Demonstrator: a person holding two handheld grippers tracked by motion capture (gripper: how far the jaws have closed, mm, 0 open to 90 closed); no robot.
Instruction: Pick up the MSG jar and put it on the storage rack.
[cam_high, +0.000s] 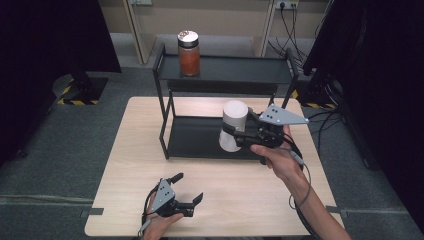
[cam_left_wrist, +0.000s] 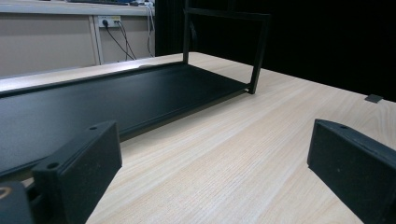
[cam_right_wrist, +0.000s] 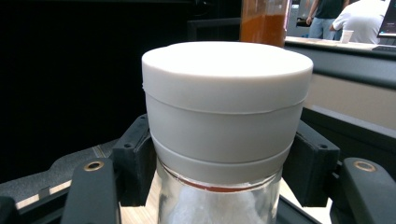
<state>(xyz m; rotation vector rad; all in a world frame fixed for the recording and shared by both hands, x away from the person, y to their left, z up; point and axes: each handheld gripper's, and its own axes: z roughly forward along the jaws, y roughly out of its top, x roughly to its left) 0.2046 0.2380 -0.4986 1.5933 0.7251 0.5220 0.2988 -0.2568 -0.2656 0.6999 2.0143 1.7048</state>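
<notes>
My right gripper (cam_high: 239, 134) is shut on a glass jar with a white lid (cam_high: 233, 126), holding it upright in the air over the right part of the black rack's lower shelf (cam_high: 195, 137). In the right gripper view the black pads (cam_right_wrist: 136, 158) press both sides of the jar (cam_right_wrist: 227, 116) just below the lid. A second jar with orange-red contents (cam_high: 189, 53) stands on the rack's top shelf (cam_high: 240, 69), at its left end. My left gripper (cam_high: 187, 189) rests open near the table's front edge, jaws apart with nothing between them (cam_left_wrist: 215, 172).
The two-tier black rack (cam_high: 162, 100) stands at the back middle of the light wooden table (cam_high: 135, 165). Cables trail from the right gripper past the table's right side. Dark curtains flank the scene, and people stand far behind a counter in the right gripper view.
</notes>
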